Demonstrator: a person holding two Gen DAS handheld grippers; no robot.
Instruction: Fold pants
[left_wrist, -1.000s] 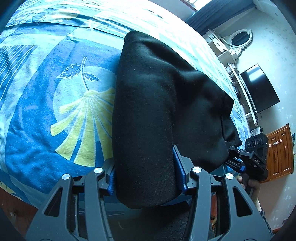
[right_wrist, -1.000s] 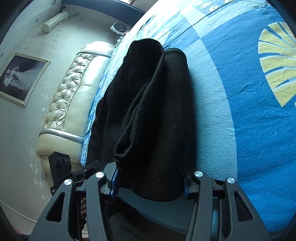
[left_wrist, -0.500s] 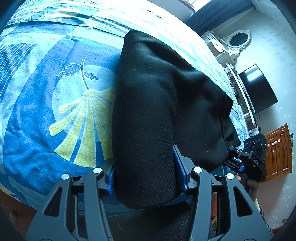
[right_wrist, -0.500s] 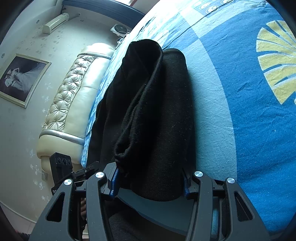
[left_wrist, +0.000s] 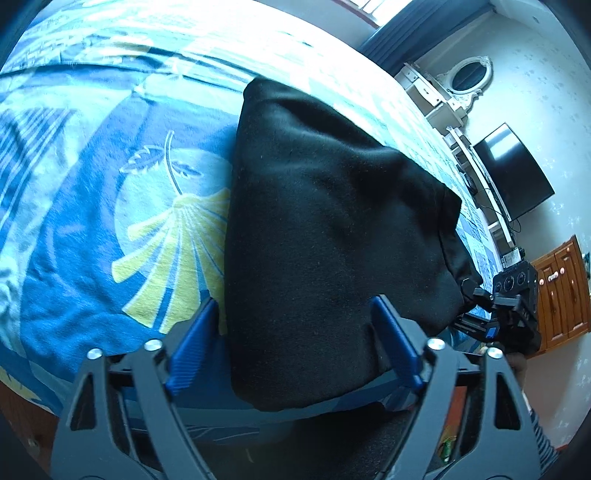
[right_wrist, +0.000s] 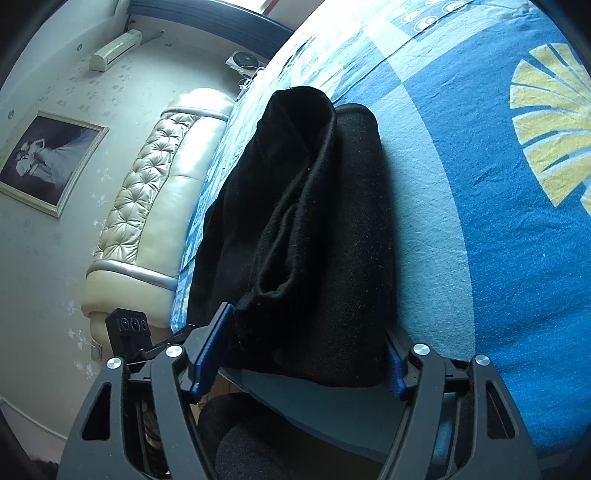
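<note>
The black pants (left_wrist: 325, 236) lie folded in a thick bundle on the blue patterned bed sheet (left_wrist: 74, 221). My left gripper (left_wrist: 295, 332) now stands open, its blue pads wider than the near end of the bundle, with a gap on each side. My right gripper (right_wrist: 303, 350) is at the other end of the pants (right_wrist: 314, 236), pads set wide around the stacked layers; it also shows in the left wrist view (left_wrist: 506, 306) at the far right of the bundle.
A cream tufted headboard (right_wrist: 147, 206) and a framed picture (right_wrist: 48, 158) stand at one side. A dark TV (left_wrist: 513, 173), a white dresser with an oval mirror (left_wrist: 469, 77) and a wooden cabinet (left_wrist: 561, 295) stand at the other side.
My left gripper's pads have spread apart and let go of the pants' end. The right gripper's pads have also widened a little. The bundle stays in place on the bed.
</note>
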